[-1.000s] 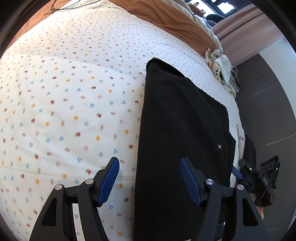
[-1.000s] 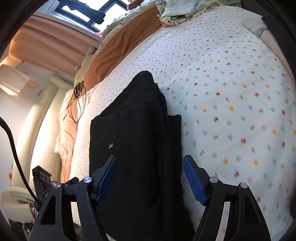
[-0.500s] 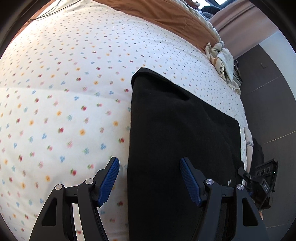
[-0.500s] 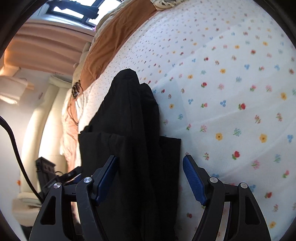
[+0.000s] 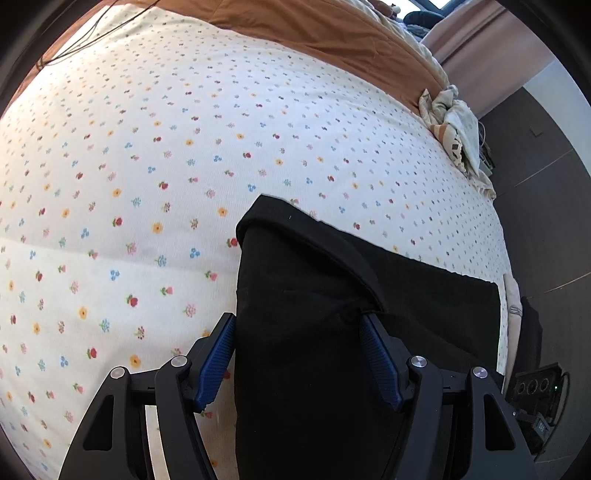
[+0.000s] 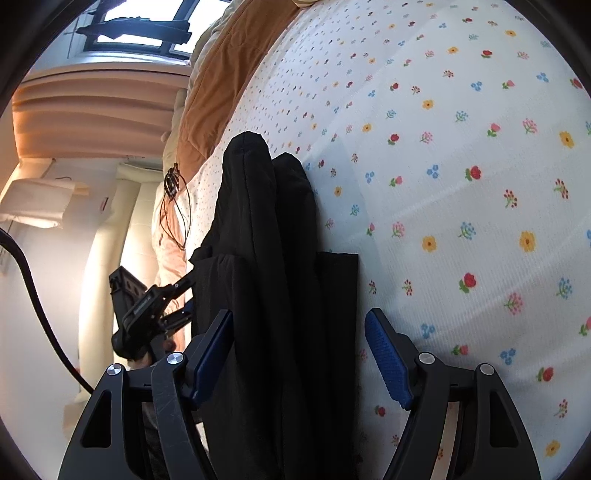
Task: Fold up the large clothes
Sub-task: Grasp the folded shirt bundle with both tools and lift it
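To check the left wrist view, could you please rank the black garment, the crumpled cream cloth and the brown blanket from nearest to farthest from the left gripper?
From the left gripper:
1. Black garment, lying between the open jaws.
2. Crumpled cream cloth, far right at the bed's edge.
3. Brown blanket, across the top, beyond the flowered sheet.

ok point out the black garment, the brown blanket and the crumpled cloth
black garment (image 5: 303, 369), left wrist view, folded middle
brown blanket (image 5: 314, 29), left wrist view, flat top surface
crumpled cloth (image 5: 456, 129), left wrist view, pale bunched centre
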{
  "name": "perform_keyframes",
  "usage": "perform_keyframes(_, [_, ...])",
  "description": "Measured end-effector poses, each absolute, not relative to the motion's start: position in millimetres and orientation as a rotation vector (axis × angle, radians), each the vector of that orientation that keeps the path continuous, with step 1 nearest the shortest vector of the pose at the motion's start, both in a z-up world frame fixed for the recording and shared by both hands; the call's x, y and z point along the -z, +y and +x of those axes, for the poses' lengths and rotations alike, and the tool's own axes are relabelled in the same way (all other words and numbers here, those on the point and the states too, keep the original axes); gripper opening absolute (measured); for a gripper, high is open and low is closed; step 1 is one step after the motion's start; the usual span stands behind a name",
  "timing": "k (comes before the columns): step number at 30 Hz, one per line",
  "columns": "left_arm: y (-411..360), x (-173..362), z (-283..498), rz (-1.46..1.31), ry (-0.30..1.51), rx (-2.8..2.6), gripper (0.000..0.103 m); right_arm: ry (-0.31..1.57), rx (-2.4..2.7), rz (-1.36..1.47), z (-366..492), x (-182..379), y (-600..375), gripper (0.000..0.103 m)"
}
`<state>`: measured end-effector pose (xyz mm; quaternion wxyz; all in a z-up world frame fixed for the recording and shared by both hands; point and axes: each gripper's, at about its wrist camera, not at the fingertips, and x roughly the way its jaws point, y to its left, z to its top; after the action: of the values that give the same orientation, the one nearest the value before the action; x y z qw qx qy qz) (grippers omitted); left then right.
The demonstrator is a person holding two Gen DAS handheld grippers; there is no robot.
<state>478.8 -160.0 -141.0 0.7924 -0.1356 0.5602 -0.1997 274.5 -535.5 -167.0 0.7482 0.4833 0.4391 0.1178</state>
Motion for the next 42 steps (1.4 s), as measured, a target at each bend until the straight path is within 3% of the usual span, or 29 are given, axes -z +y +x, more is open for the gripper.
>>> perform_keyframes(9, [-131.9,155.4,433.3,-0.417,1.264,0.482,0.069,0.974,-0.332,1.084,289.1,172.8,-530.8,0.073])
perform_keyframes(15, [-139.7,151.8,425.3,-0.412,1.264,0.477,0.054,0.984,-0.385,1.033,295.2,170.6,-518.7,0.073])
perform_keyframes(22, [-136.1,129.5,412.2,-0.387,1.212,0.491,0.031,0.925,-0.373,0.963,293.1,156.6,-508.3,0.029])
perform_keyframes(25, [-131.9,117.6,405.9,-0.401,1.191,0.503,0.027,0.892,-0.385,0.938,288.0,141.1,-503.3,0.024])
perform_keyframes(42, [-71.7,33.6,367.7,-0.494,0.995,0.617,0.025,0.756,-0.351,0.787,263.9,38.5,-454.2,0.021])
